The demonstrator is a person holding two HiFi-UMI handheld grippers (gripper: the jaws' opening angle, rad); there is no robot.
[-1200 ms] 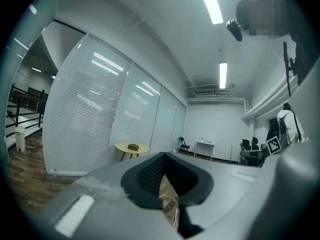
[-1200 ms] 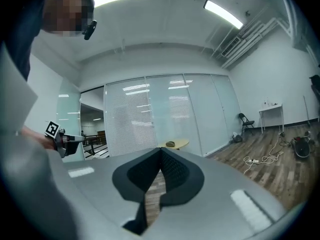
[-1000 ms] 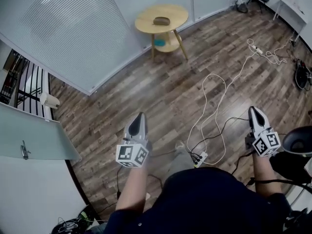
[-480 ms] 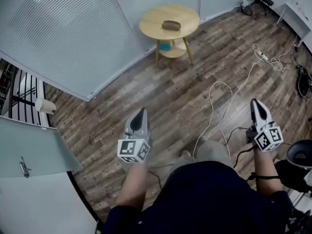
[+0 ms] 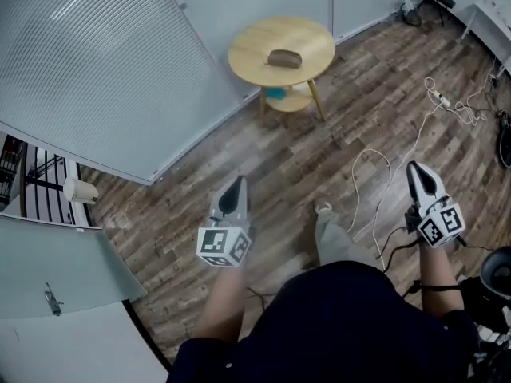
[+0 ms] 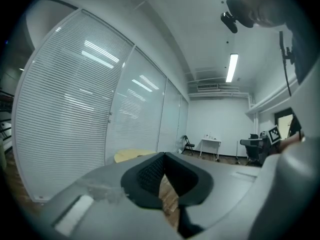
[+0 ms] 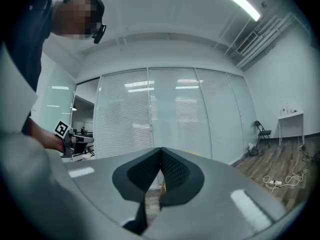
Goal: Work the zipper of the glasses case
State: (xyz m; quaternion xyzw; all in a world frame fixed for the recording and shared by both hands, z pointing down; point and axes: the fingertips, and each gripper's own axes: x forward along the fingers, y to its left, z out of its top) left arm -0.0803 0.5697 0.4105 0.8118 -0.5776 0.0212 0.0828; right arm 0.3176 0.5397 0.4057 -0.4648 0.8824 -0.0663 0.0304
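Note:
A brown glasses case [image 5: 284, 58] lies on the round wooden table [image 5: 247, 50] far ahead in the head view. My left gripper [image 5: 236, 187] is held over the wooden floor, well short of the table, its jaws shut with nothing in them. My right gripper [image 5: 415, 171] hangs further right, also shut and empty. In the left gripper view the left gripper [image 6: 163, 156] has its black pads closed, and the table's edge [image 6: 127, 155] shows pale yellow beyond. The right gripper [image 7: 160, 150] in its own view is closed tip to tip.
The table has a lower shelf with a blue thing [image 5: 275, 94] on it. White cables [image 5: 375, 182] and a power strip [image 5: 439, 98] trail over the floor at right. Frosted glass walls with blinds [image 5: 96, 62] stand at left. A leg and shoe [image 5: 323, 210] step between the grippers.
The view has advanced toward the table, which now sits lower and nearer in the head view. Both grippers stay shut and held in front of the body.

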